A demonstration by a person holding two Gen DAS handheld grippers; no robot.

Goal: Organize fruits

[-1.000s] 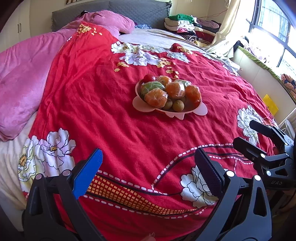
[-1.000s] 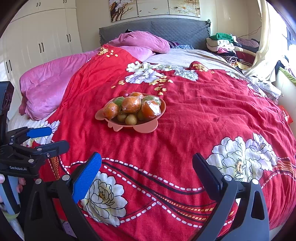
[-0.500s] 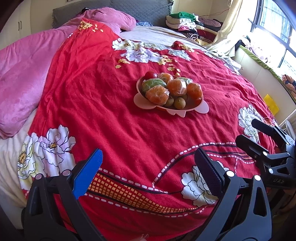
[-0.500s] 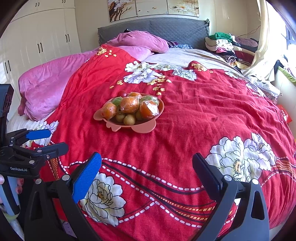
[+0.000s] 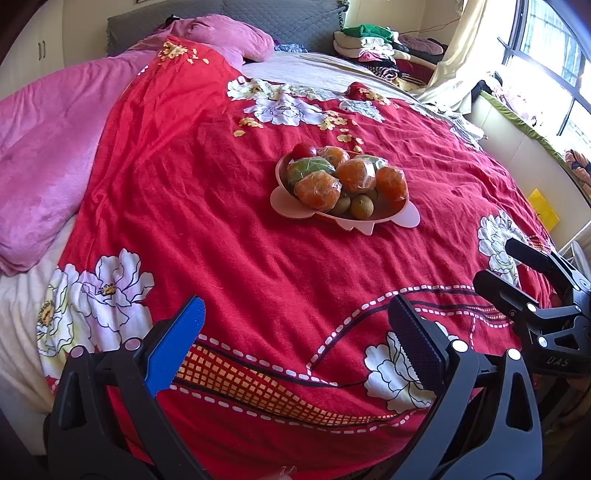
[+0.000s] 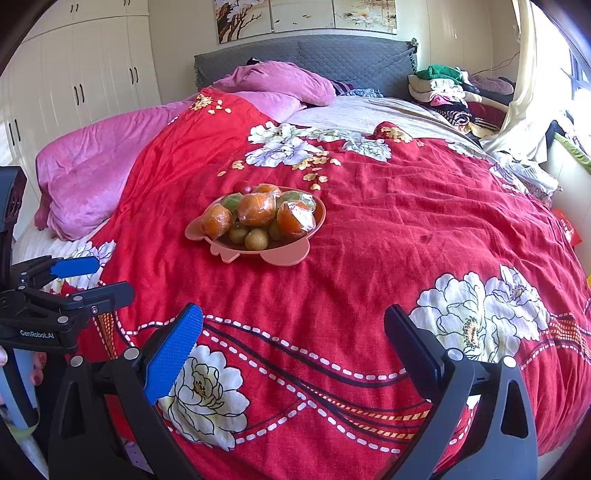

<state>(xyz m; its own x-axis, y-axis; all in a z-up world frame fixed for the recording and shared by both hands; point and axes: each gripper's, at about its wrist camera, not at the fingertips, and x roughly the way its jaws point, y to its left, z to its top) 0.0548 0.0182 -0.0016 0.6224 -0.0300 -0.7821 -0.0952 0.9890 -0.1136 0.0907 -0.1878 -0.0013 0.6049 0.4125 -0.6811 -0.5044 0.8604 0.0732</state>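
the left gripper [image 5: 295, 334] and the right gripper [image 6: 293, 341] have their jaws spread wide and hold nothing. the pink plate [image 6: 284, 254] of wrapped fruits [image 6: 256, 208] lies on the red bedcover [image 6: 388, 229], well ahead of both jaws.

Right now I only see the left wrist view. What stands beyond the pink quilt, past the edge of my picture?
Observer: A white wardrobe with dark handles runs along that wall.
Operator: Anything on the wall over the bed?
Observer: Yes, paintings hang in a row above the grey headboard.
Operator: How does my left gripper look from the side?
Observer: The left gripper has its fingers apart with nothing between them, well short of the fruit plate.
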